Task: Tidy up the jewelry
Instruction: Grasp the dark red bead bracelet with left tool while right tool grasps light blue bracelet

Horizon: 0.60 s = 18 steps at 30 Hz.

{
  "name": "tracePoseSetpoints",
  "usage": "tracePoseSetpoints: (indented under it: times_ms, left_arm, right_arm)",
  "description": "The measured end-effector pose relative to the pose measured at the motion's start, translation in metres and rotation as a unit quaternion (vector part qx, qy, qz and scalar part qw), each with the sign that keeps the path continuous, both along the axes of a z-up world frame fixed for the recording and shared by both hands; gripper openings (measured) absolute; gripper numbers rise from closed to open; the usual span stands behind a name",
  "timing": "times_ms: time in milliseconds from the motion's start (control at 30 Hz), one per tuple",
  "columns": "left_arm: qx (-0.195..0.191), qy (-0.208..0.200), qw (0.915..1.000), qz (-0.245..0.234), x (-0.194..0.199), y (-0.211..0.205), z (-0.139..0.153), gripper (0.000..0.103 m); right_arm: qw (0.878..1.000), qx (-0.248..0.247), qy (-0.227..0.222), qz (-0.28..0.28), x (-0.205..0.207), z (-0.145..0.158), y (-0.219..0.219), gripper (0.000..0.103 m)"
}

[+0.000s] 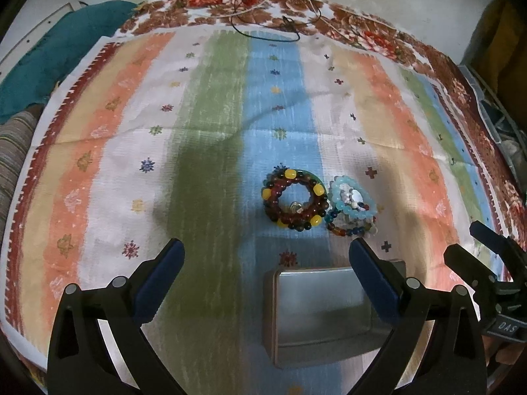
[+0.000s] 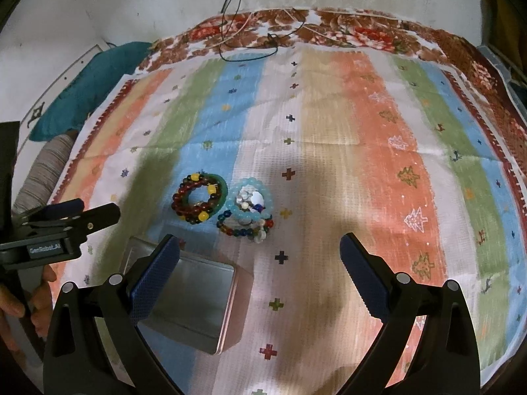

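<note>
Bracelets by tin (grippers wide apart)

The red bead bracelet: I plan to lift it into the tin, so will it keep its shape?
Probably not: the red bead bracelet looks strung, so it should sag. Its round beads may slip from the open right gripper. The green bangle underneath may shift.

Black gripper frames, blue ribbed pads, silver screws.
</note>
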<state>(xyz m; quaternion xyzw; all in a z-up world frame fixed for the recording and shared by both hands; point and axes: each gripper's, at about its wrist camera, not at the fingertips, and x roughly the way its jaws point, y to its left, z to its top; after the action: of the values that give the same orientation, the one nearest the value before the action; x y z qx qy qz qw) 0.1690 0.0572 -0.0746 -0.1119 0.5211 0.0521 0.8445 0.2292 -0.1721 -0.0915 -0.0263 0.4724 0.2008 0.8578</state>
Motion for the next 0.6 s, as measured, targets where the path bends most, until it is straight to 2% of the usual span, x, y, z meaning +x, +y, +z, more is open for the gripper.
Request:
tracePoseSetpoints:
  times_ms: [600]
  left_arm:
    - [0.011, 0.028, 0.9995, 0.002, 0.032, 0.001, -0.028, 0.097]
  right_arm:
    - [0.999, -0.024, 0.025, -0.017, 0.038, -0.028, 0.013, 0.099]
